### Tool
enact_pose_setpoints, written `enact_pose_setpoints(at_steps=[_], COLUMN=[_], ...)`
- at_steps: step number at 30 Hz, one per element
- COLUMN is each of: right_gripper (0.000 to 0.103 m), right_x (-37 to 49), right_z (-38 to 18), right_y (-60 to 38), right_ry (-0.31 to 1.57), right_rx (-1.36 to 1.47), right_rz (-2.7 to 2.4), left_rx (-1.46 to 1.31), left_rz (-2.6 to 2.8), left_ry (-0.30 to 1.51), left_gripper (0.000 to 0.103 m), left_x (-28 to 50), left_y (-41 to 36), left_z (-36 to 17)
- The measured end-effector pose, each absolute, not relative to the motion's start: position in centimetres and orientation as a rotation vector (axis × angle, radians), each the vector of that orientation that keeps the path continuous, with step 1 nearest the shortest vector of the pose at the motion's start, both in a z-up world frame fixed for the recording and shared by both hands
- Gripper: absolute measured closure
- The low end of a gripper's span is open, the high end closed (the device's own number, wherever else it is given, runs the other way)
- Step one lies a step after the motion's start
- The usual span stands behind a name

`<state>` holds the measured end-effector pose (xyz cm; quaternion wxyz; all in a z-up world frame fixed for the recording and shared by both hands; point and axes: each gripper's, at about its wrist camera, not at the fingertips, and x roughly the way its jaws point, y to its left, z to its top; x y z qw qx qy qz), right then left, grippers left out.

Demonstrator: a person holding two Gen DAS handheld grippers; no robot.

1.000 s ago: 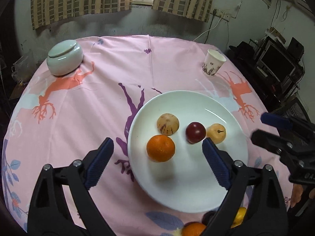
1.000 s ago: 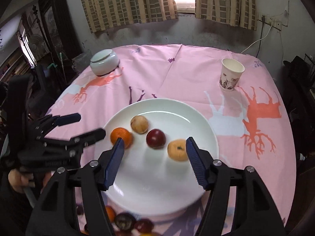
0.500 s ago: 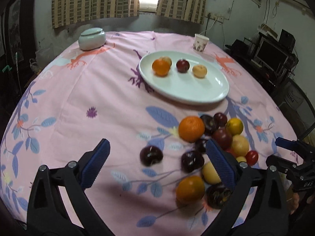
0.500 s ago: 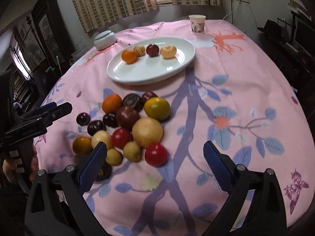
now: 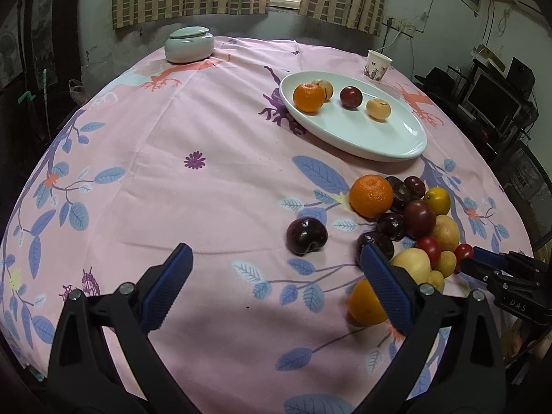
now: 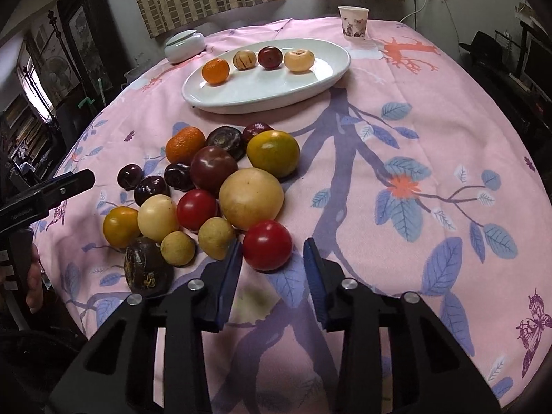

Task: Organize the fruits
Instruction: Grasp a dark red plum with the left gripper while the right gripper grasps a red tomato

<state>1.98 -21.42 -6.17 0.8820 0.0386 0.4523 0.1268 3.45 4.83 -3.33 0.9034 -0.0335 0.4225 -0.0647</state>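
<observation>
Pink tablecloth (image 6: 431, 110) w/ fruit pile near front edge | R gripper (image 6: 272, 262) jaws closing round red tomato (image 6: 267, 245), not pressing yet | L gripper (image 5: 272, 283) jaws wide, empty, by dark plum (image 5: 306, 235)

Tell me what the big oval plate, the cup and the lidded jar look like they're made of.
Plate: likely glazed white ceramic, with glossy highlights. Cup: probably paper, matte with a printed pattern and thin rim. Lidded jar: apparently pale glazed ceramic, smooth with a soft sheen.
</observation>
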Motion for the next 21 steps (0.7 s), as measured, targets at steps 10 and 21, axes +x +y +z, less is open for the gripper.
enact_pose_setpoints(at_steps=[10,21], right_gripper=[0.072,0.072], right_x=[0.9,0.3], right_z=[-4.4,-4.2], right_y=[-21.4,-22.0], right_ry=[0.890,0.893], right_rx=[0.086,0.138], right_rz=[0.271,0.288], left_rx=[-0.039,0.007], left_rz=[-0.146,-0.114], left_ry=[0.917,0.974], left_gripper=[0.004,0.030], left_x=[4.8,8.0], left_y=[3.6,2.2], left_z=[-4.6,-7.4])
